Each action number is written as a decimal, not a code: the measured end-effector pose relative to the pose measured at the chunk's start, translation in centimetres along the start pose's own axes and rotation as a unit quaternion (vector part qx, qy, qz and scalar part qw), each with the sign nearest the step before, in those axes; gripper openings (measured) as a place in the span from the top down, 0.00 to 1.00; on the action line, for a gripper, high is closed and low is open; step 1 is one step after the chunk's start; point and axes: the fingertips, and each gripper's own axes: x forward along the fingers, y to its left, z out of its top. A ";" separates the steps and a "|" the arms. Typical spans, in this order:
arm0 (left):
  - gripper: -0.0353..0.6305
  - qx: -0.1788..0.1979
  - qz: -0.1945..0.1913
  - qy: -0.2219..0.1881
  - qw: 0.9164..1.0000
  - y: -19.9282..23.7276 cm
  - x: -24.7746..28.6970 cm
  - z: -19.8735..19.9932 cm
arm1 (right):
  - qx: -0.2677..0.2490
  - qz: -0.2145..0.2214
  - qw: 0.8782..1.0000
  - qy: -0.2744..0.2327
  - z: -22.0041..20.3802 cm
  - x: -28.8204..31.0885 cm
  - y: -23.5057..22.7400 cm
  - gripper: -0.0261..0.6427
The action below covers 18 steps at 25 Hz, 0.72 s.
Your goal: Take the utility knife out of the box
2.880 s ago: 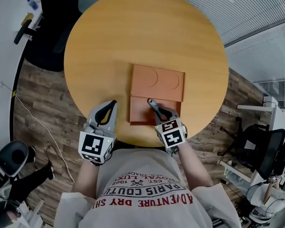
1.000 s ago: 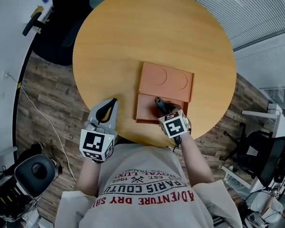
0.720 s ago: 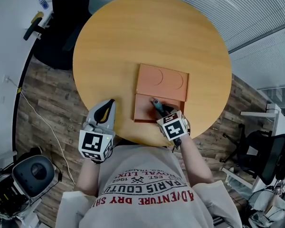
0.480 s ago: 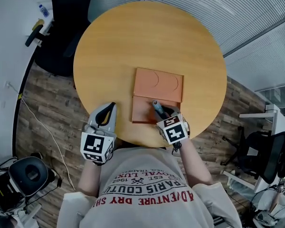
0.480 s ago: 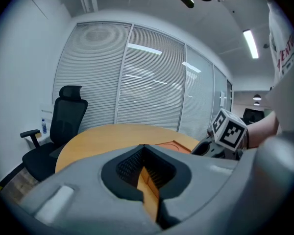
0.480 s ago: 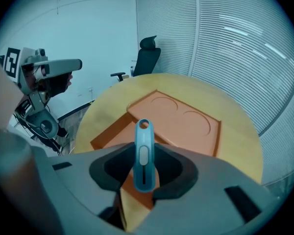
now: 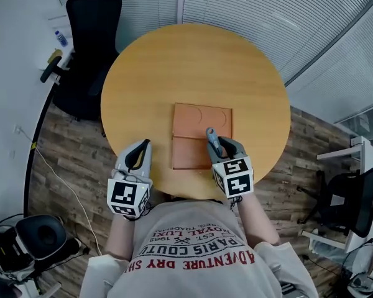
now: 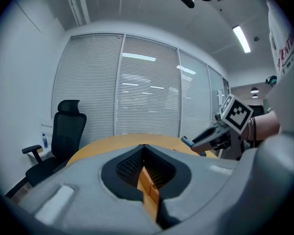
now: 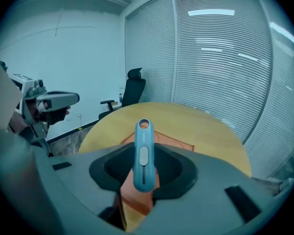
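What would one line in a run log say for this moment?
right gripper: shut on blue plastic utility knife, above flat orange box | left gripper: shut, empty, left of box | box: open on round wooden table

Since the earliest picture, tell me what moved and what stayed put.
The right gripper, shut on the blue plastic utility knife, has risen from the lower half of the flat orange box, lifting the knife above it. The left gripper, shut and empty, stayed beside the box at the near edge of the round wooden table. The box has not shifted.
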 end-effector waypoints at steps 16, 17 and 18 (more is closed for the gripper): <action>0.95 0.015 -0.023 -0.031 0.999 -0.8 1.3 4.0 | 0.041 -0.036 0.974 -0.221 7.3 -5.9 -2.1 0.76; 0.95 0.016 -0.023 -0.033 0.999 -0.8 1.4 4.2 | 0.041 -0.040 0.972 -0.228 7.4 -6.0 -2.3 0.76; 0.95 0.017 -0.024 -0.035 0.999 -0.8 1.5 4.4 | 0.041 -0.045 0.970 -0.235 7.4 -6.2 -2.4 0.76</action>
